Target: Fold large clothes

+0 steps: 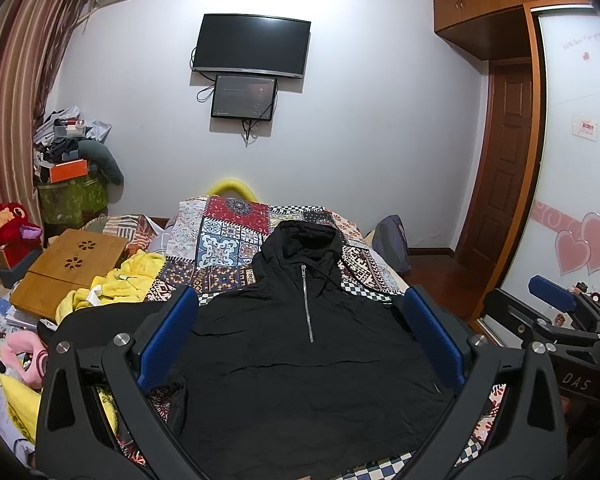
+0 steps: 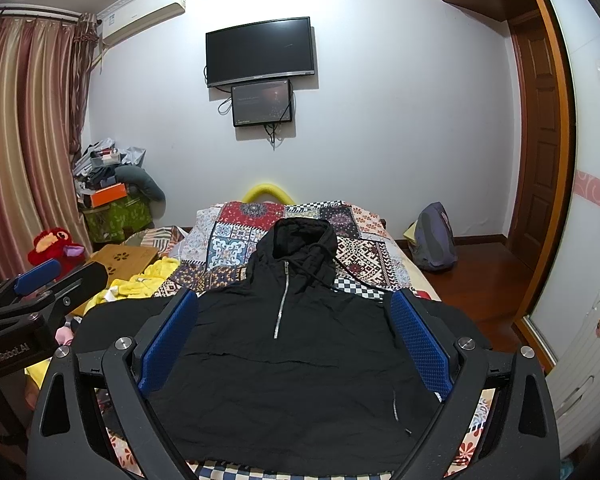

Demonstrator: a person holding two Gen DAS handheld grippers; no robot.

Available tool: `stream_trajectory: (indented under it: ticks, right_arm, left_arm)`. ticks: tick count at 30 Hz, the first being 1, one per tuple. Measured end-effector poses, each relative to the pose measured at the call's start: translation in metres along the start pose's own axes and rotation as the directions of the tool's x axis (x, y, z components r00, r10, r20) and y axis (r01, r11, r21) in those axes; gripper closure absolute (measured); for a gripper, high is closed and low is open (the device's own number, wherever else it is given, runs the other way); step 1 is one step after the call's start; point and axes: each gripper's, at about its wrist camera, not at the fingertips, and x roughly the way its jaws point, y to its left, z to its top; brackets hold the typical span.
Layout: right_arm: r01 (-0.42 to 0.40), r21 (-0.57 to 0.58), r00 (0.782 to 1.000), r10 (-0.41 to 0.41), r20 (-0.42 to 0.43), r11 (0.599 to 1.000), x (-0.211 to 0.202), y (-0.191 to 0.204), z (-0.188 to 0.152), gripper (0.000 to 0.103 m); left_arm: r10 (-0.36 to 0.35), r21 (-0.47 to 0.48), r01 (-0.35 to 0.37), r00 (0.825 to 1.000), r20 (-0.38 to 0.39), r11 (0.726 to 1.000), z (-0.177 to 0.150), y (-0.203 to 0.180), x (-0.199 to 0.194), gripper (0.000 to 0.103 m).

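One black hoodie [image 1: 300, 360] lies flat on the bed [image 1: 228, 236]; two grippers, left gripper [image 1: 300, 320] and right gripper [image 2: 296, 320], gape empty.

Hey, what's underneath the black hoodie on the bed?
The black hoodie lies flat, front up, on a patchwork bedspread, whose pattern shows beyond the hood and along the near hem. Whatever lies directly beneath the hoodie's body is covered and cannot be seen.

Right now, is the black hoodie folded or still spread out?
Spread out. The black hoodie lies flat, front up on the patchwork bedspread, zipper visible, hood extended toward the wall. No fold visible.
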Motion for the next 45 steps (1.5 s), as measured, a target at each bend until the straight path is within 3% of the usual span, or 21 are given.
stream_trajectory:
  ticks: [23, 28, 35, 40, 45]
  right_arm:
    - [-0.001, 0.003, 1.000, 0.001, -0.020, 1.000, 0.012, -0.001, -0.003, 0.007]
    - [0.014, -0.009, 1.000, -0.015, -0.027, 1.000, 0.024, -0.001, -0.004, 0.007]
    - [0.067, -0.030, 0.995, -0.069, -0.069, 0.997, 0.057, -0.003, -0.007, 0.007]
    - [0.060, -0.059, 0.992, -0.066, -0.106, 0.996, 0.073, -0.006, -0.011, 0.007]
    - [0.040, -0.043, 0.987, -0.046, -0.151, 0.998, 0.090, -0.017, -0.009, 0.007]
  left_arm:
    - [0.016, -0.025, -0.016, 1.000, -0.018, 1.000, -0.002, 0.010, 0.008, 0.000]
    - [0.074, -0.026, -0.075, 0.997, -0.008, 0.997, -0.006, 0.024, 0.014, 0.000]
    - [0.154, -0.038, -0.156, 0.987, -0.044, 0.987, -0.013, 0.064, 0.035, 0.000]
    - [0.230, -0.068, -0.236, 0.969, -0.093, 0.969, -0.013, 0.117, 0.055, 0.000]
    - [0.239, -0.128, -0.264, 0.955, -0.178, 0.956, -0.017, 0.176, 0.073, 0.000]
